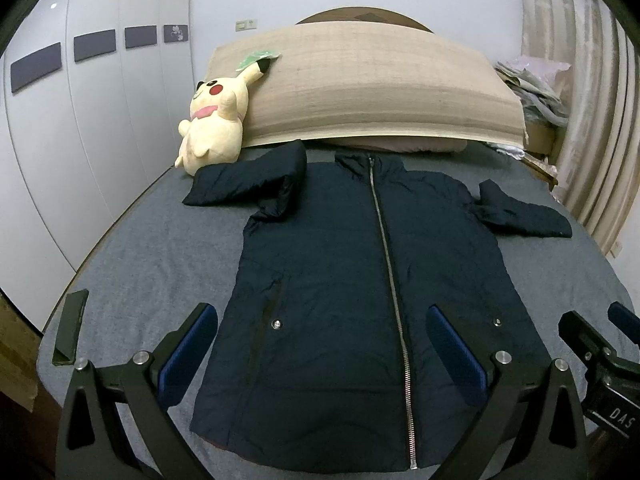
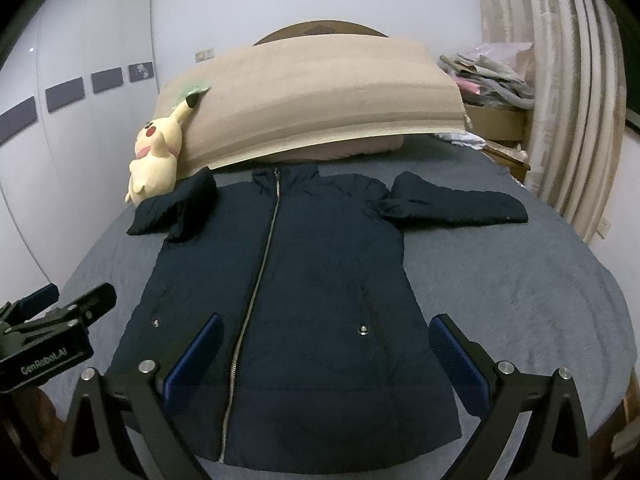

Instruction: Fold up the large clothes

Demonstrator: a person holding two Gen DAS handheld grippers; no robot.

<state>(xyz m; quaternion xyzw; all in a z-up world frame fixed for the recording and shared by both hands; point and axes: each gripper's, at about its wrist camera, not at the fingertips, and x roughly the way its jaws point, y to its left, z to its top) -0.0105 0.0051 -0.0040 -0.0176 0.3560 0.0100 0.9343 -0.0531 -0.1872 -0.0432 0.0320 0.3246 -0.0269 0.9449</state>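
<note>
- A navy padded jacket [image 1: 360, 280] lies face up and zipped on the grey bed sheet [image 1: 152, 248], collar toward twelve o'clock, hem toward six, just in front of my grippers.
- Its silver zip [image 1: 390, 280] runs collar to hem; a snap stud [image 1: 276, 324] marks each pocket.
- The left sleeve [image 1: 244, 184] is doubled back on itself at about eleven o'clock; the right sleeve [image 2: 456, 204] stretches out flat toward two o'clock.
- I judge the jacket light but bulky: soft, puffy, with a smooth shell likely to slip, and springy enough to unfold itself. The cuffs and the shoulder seams look like the surest places to pinch, taking a full thickness of padding.
- My left gripper [image 1: 320, 356] hovers over the lower front panel, jaws spread wide, grasping nothing.
- My right gripper [image 2: 324, 360] hangs over the hem on the other side of the zip, equally spread and empty.
- No fold is made yet, by my reading.
- A yellow plush toy [image 1: 216, 120] leans at eleven o'clock against a tan headboard cushion [image 1: 372, 88], touching the left sleeve.
- A dark phone-like slab [image 1: 70, 328] rests on the sheet at eight o'clock.
</note>
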